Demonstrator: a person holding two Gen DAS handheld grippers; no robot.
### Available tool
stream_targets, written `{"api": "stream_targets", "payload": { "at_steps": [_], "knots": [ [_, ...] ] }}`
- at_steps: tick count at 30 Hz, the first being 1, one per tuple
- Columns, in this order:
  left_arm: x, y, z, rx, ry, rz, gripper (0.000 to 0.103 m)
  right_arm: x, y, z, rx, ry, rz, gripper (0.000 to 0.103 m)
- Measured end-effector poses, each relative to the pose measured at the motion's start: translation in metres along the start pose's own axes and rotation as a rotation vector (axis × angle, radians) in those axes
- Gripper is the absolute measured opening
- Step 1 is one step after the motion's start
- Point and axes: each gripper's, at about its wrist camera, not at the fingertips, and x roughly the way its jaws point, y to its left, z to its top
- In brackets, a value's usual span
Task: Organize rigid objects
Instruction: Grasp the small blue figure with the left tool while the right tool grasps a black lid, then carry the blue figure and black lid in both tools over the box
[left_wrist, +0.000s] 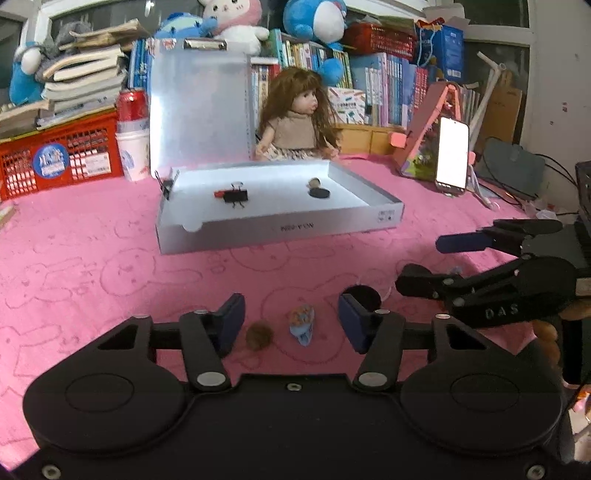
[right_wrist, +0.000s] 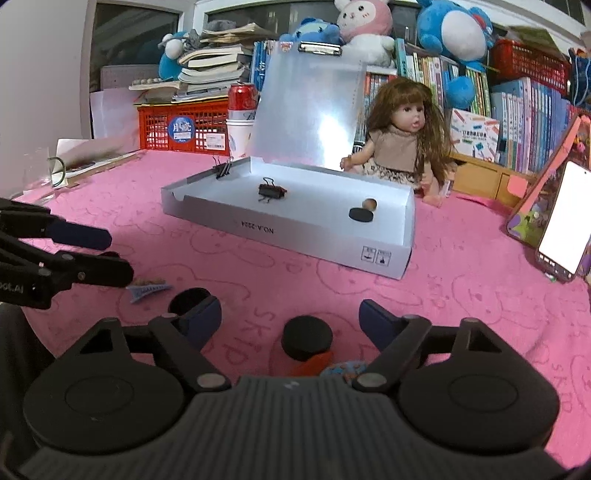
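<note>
Pink cloth covers the table. Left gripper hovers low, jaws spread wide around a brown nut and a blue hair clip, touching neither. Right gripper also spread, empty, with a black round cap between its fingers. White box sits beyond, lid up, already holding a binder clip and a black disc. Looks like the pickup step: next means lowering and closing on one small item, then carrying it to the box.
</note>
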Motion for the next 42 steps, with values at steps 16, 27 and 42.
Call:
{"api": "stream_targets", "payload": {
  "at_steps": [16, 27, 42],
  "knots": [
    [0.031, -0.003, 0.002, -0.034, 0.081, -0.028, 0.037, 0.012, -0.007, -0.004, 0.043, 0.055, -0.008, 0.074],
    [0.039, -0.005, 0.002, 0.005, 0.11, 0.026, 0.016, 0.017, -0.007, -0.002, 0.058, 0.058, -0.013, 0.037],
    [0.033, -0.008, 0.031, 0.013, 0.052, 0.049, 0.016, 0.016, -0.01, 0.019, 0.061, 0.007, -0.041, 0.037]
  ]
}}
